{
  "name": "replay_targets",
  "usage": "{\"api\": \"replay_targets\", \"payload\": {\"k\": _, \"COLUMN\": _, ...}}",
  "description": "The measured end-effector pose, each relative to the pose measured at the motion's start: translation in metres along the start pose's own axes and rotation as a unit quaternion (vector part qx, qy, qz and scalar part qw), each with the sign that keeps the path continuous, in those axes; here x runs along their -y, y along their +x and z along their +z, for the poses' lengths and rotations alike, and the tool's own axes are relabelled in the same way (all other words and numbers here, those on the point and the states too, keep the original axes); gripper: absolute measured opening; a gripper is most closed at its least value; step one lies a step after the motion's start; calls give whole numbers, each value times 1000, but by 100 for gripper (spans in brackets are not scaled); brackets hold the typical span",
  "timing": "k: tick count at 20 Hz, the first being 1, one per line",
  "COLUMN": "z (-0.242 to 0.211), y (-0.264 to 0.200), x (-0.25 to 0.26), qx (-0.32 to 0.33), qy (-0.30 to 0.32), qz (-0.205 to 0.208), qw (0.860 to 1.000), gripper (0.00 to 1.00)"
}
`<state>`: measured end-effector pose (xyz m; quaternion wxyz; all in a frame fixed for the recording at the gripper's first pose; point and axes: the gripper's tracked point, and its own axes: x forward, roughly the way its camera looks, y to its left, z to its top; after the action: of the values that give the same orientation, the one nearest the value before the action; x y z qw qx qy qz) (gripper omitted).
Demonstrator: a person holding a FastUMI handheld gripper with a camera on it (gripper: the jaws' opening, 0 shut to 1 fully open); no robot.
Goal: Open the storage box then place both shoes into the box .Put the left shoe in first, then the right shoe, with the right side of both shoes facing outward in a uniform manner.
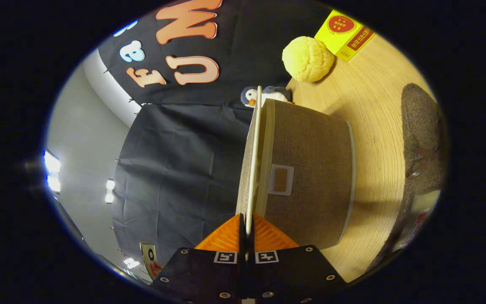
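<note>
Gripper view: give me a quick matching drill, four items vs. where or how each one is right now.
Items:
1. lid
2. yellow ball
3. shoe
4. plush penguin

States:
A. lying on the wooden table, apart from the storage box
B. peeking out just beyond the storage box
C. pinched by its edge in the hand-held gripper
D. resting against the yellow carton

Pairs: 1-C, 2-D, 3-A, 4-B

The storage box stands on the table.
</note>
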<state>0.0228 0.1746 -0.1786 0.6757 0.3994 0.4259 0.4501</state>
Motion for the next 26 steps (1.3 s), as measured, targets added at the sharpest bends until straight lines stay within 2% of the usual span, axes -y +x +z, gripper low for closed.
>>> {"api": "replay_targets", "payload": {"k": 11, "z": 3, "y": 10, "x": -85, "qx": 59, "qy": -38, "qz": -1, "qw": 998, "gripper": 0}}
{"api": "replay_targets", "payload": {"k": 19, "z": 7, "y": 60, "x": -157, "qx": 75, "qy": -81, "qz": -1, "qw": 994, "gripper": 1}}
{"api": "replay_targets", "payload": {"k": 26, "z": 0, "y": 121, "x": -178, "qx": 57, "qy": -102, "qz": -21, "qw": 993, "gripper": 2}}
